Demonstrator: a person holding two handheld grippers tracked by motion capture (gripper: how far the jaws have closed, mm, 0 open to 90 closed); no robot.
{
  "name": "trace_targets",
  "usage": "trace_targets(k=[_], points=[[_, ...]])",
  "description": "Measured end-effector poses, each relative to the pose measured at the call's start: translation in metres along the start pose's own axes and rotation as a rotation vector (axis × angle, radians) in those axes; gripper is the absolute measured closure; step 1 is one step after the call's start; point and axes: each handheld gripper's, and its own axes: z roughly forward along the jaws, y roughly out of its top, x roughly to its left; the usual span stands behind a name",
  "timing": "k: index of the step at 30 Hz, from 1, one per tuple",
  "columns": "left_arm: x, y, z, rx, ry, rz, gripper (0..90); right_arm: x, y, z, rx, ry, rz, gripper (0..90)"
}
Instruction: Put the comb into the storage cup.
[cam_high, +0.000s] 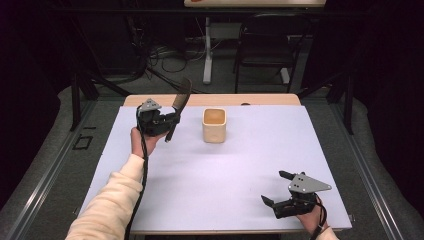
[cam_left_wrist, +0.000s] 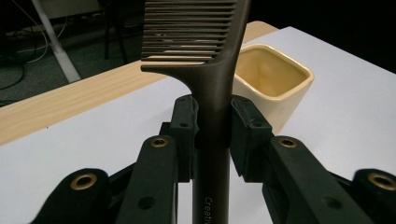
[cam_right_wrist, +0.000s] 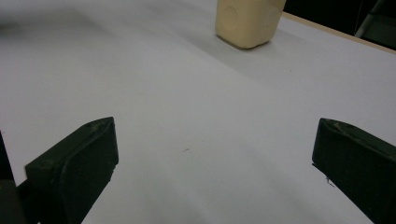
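Right gripper (cam_high: 276, 189) sits nearest, low at the worktop's (cam_high: 240, 170) near edge, jaws spread wide and empty, parked out of the way. Up at the far left, the left gripper (cam_left_wrist: 212, 126) pinches a dark comb (cam_left_wrist: 210, 70) by its handle, teeth upward, just beside the cream cup (cam_high: 214, 125) — looks lined up for dropping in.
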Motion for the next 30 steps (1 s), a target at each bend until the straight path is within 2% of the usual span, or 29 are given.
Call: trace_targets(k=[30], points=[[-0.002, 0.016, 0.008, -0.027, 0.002, 0.008, 72.3, 0.000, 0.000, 0.000, -0.001, -0.002, -0.005, 0.1]])
